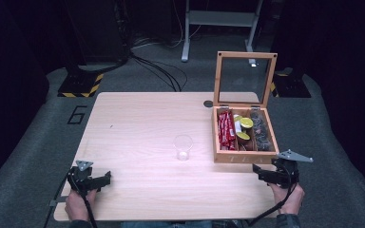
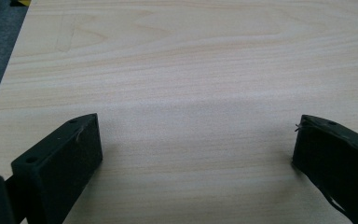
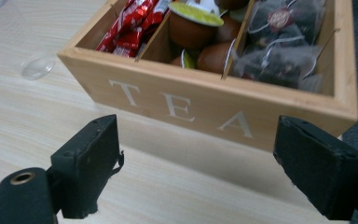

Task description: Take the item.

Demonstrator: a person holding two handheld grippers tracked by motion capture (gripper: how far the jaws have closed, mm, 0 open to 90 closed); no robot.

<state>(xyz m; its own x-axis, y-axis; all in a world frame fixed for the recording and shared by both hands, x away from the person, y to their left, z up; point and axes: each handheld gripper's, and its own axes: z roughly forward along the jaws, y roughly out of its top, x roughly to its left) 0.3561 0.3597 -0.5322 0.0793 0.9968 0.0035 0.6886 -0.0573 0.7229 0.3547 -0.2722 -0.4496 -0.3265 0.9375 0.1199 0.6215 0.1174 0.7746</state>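
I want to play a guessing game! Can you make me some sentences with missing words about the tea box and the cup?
The word printed on the wooden box is ____.
The box's glass lid stands ____.
The packets in its left compartment are coloured ____.
The clear cup stands to the ____ of the box in the high view.

Missing words: TEA; open; red; left

The left hand (image 1: 77, 203) comes in at the near left corner, holding the left gripper (image 1: 105, 179) low and level, pointing right; its jaws stand wide apart, nothing between them; the right hand (image 1: 290, 199) comes in at the near right, holding the right gripper (image 1: 259, 173) pointing left and forward, jaws wide apart and empty.
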